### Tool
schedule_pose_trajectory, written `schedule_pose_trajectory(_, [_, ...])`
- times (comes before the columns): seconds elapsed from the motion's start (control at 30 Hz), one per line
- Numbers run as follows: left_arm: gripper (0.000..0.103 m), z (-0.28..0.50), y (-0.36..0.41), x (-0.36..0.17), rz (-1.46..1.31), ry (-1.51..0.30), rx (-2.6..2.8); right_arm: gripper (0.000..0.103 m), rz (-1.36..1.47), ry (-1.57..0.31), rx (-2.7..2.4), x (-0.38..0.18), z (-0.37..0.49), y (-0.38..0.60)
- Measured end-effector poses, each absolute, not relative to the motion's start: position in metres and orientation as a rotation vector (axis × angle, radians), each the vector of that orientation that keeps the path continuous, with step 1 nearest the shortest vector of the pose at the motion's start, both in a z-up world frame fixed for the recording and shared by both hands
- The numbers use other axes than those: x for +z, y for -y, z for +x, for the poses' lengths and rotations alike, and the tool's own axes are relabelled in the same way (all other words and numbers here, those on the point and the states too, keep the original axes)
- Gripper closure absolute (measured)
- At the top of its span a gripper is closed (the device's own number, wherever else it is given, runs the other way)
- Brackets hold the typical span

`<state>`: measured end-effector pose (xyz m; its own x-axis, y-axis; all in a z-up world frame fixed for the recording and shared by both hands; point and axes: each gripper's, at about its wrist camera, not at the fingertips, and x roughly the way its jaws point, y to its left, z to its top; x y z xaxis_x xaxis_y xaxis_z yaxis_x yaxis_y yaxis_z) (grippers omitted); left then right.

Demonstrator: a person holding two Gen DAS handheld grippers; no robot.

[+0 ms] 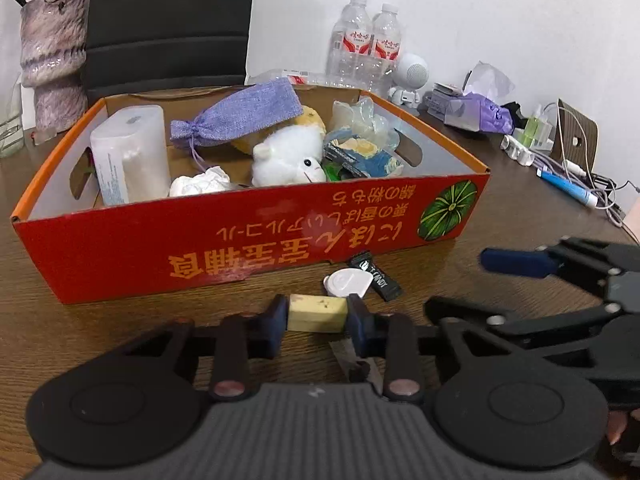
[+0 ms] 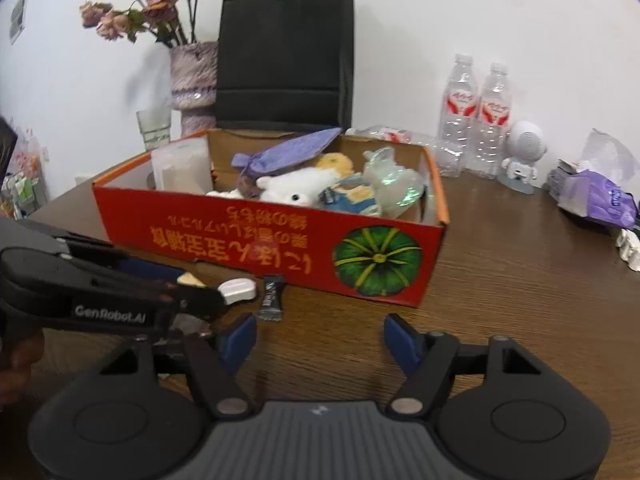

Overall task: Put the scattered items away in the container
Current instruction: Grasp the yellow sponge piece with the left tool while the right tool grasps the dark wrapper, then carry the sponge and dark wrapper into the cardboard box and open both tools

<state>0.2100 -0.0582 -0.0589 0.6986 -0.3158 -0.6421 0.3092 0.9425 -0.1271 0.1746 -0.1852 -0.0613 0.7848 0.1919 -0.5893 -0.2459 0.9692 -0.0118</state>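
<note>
Left hand-held gripper [image 1: 318, 314] is closed on a pale yellow eraser block [image 1: 318, 314], blue pads touching both its ends, low over the wooden surface [image 1: 120, 320] just in front of the red cardboard box [image 1: 240, 248]. From the right wrist view only a corner of the eraser block [image 2: 190, 279] shows past the left hand-held gripper [image 2: 188, 286] body.

Right hand-held gripper [image 2: 320, 338] is wide apart, nothing between its fingers, above bare surface [image 2: 520, 300] near the box's [image 2: 260, 240] near wall. In the left wrist view it comes in from the right [image 1: 460, 280]; one blue finger [image 1: 516, 263] is visible, blurred.

Loose on the surface, just beyond the eraser and near the box wall: a white teardrop-shaped item [image 1: 347, 283] and a black candy wrapper [image 1: 376, 276], touching or overlapping each other. Right wrist view shows both too, white item [image 2: 239, 290] left of the wrapper [image 2: 272, 298].

Inside the box: white translucent container [image 1: 130, 154] at left, purple drawstring pouch [image 1: 236, 114] lying on top, white plush toy [image 1: 288, 158], yellow plush [image 1: 312, 118] behind it, crumpled white paper [image 1: 200, 184], blue printed packet [image 1: 364, 156], clear plastic wrapping [image 1: 362, 118] at the far right.

Behind the box: vase [image 2: 194, 80] with dried flowers, black bag [image 2: 284, 56], two water bottles [image 2: 476, 116], small white robot figure [image 2: 522, 156]. Far right: purple tissue pack [image 2: 600, 196], cables and a blue pen [image 1: 568, 188].
</note>
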Motion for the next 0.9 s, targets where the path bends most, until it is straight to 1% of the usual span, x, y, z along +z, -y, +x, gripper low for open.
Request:
schedule_pose_trajectory(0.07, [0.071,0.208,0.054,-0.058,-0.018,-0.703,-0.349,0.046,-0.096,-0.628,0.242,-0.063,0.18,0.18])
schedule_pose_trajectory(0.13, [0.071,0.207,0.048,-0.056,-0.037,-0.697,-0.351,0.063,-0.091,-0.627,0.244,-0.065,0.187,0.174])
schedule_pose_trajectory(0.2, [0.071,0.208,0.04,-0.055,-0.056,-0.693,-0.349,0.066,-0.08,-0.632,0.25,-0.065,0.195,0.169])
schedule_pose_trajectory(0.33, [0.071,0.209,0.025,-0.054,-0.091,-0.698,-0.345,0.067,-0.094,-0.657,0.247,-0.07,0.208,0.156])
schedule_pose_trajectory(0.37, [0.071,0.209,0.022,-0.054,-0.097,-0.699,-0.344,0.069,-0.102,-0.663,0.248,-0.072,0.209,0.153])
schedule_pose_trajectory(0.4, [0.071,0.209,0.018,-0.054,-0.103,-0.698,-0.343,0.074,-0.113,-0.66,0.247,-0.073,0.21,0.151])
schedule_pose_trajectory(0.43, [0.071,0.209,0.016,-0.054,-0.11,-0.698,-0.34,0.085,-0.121,-0.656,0.247,-0.073,0.209,0.149])
schedule_pose_trajectory(0.47, [0.071,0.209,0.013,-0.054,-0.117,-0.698,-0.337,0.09,-0.119,-0.657,0.246,-0.073,0.209,0.148])
schedule_pose_trajectory(0.63, [0.071,0.207,0.002,-0.052,-0.142,-0.69,-0.329,0.089,-0.08,-0.649,0.22,-0.072,0.199,0.158])
schedule_pose_trajectory(0.9, [0.071,0.191,-0.001,-0.046,-0.146,-0.659,-0.334,0.089,0.012,-0.565,0.216,-0.054,0.16,0.174])
